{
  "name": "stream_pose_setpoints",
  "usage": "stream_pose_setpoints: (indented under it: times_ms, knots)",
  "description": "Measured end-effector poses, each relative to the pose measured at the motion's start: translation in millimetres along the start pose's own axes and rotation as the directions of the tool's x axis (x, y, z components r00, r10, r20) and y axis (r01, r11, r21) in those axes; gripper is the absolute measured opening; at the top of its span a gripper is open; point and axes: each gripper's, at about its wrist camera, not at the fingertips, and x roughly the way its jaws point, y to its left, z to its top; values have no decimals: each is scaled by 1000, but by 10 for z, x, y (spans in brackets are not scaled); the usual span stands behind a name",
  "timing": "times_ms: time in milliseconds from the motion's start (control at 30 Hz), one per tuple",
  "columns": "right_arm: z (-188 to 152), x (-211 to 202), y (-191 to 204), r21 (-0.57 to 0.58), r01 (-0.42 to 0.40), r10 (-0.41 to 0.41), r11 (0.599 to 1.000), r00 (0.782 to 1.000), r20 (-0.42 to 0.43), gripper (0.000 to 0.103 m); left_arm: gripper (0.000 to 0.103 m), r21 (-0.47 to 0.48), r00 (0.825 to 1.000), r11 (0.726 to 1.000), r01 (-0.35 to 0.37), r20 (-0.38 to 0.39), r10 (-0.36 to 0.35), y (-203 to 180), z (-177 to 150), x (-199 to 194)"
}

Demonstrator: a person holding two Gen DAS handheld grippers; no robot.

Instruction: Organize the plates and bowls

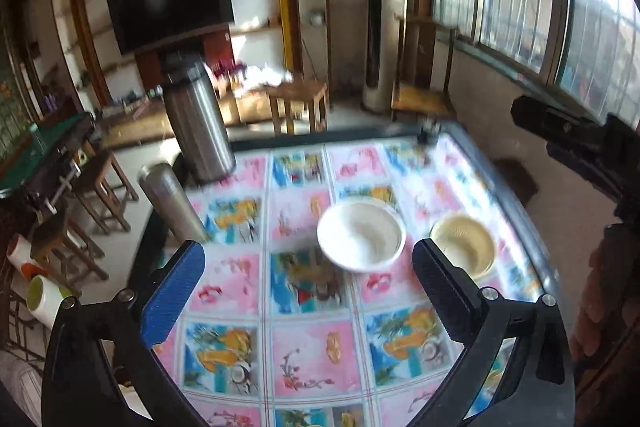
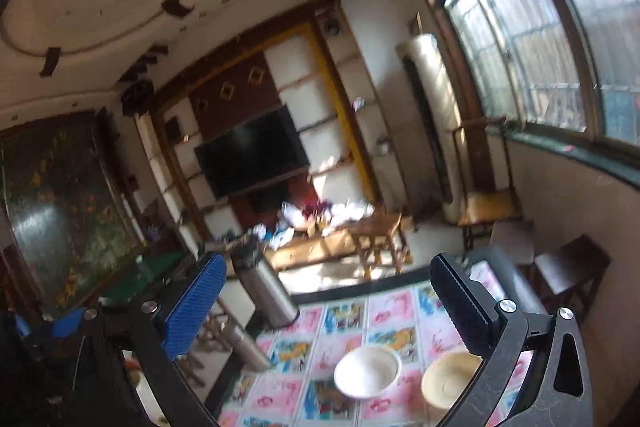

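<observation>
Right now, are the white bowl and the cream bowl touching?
Apart. The left wrist view shows a strip of patterned tablecloth between the white bowl and the cream bowl; the right wrist view shows the same gap.

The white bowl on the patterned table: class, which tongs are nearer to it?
Left. The left tongs hang open just short of the white bowl, its near rim between their tips. The right tongs are farther back and higher.
</observation>
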Motion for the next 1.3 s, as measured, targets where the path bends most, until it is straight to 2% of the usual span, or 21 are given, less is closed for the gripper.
stream_pose_setpoints:
  times_ms: [67,100,167,200,267,367,467,600,767,833,867,900,933,1000,1033,1067,1133,1167,1200,1300]
  knots:
    - [-467,653,-292,29,19,-15,999,991,-132,103,103,-10,990,1000,-6,-139,5,-41,-224,767]
    - [-706,951,-458,51,36,-25,998,980,-200,102,103,-29,982,1000,-1,-190,-5,-63,-275,1029]
    - [-1146,1438,-834,123,64,-20,990,943,-331,102,103,-95,965,995,20,-259,-44,-14,-332,1453]
    - [-1337,1622,-1036,179,74,0,981,924,-383,101,103,-119,960,992,35,-273,-67,3,-322,1581]
    - [-1614,1890,-1331,266,80,47,961,898,-438,100,103,-159,953,985,64,-283,-108,35,-298,1752]
    - [-1870,2131,-1541,294,122,40,948,871,-490,99,103,-203,941,972,115,-292,-172,40,-202,1920]
    - [-1899,2316,-1610,313,143,42,939,854,-519,99,103,-257,931,955,151,-287,-224,91,-110,2015]
    - [-1868,2486,-1580,337,143,62,931,846,-529,97,103,-305,920,932,196,-273,-282,131,-57,2118]
    - [-1940,2629,-1589,378,131,103,916,836,-539,92,103,-347,897,898,271,-247,-366,152,-101,2220]
    - [-1969,2662,-1584,406,101,144,908,836,-529,89,103,-373,879,883,285,-265,-396,152,-115,2296]
    - [-1985,2677,-1589,409,102,144,907,836,-529,89,103,-386,863,867,316,-262,-431,145,-110,2313]
    - [-1990,2697,-1583,399,112,133,910,834,-536,88,103,-395,856,853,341,-245,-456,146,-108,2309]
    - [-2002,2717,-1583,396,117,130,911,829,-544,84,103,-392,862,857,334,-241,-446,133,-105,2310]
    - [-2030,2724,-1606,425,116,148,898,829,-539,80,103,-351,885,892,283,-262,-384,81,-104,2354]
    - [-2041,2731,-1606,424,119,146,898,828,-541,80,103,-342,884,898,277,-275,-378,62,-119,2394]
    - [-2050,2744,-1600,418,118,145,901,825,-546,80,103,-355,873,890,288,-285,-396,60,-139,2440]
    - [-2077,2766,-1601,424,121,148,898,823,-548,72,103,-402,846,856,325,-282,-453,89,-174,2504]
    - [-2087,2766,-1610,430,125,148,894,824,-546,70,103,-413,838,846,336,-278,-469,101,-180,2525]
    - [-2094,2767,-1616,435,125,149,892,827,-542,68,103,-415,840,846,333,-278,-467,113,-183,2529]
    - [-2119,2795,-1639,438,134,144,889,826,-545,58,103,-423,858,853,306,-265,-439,166,-194,2544]
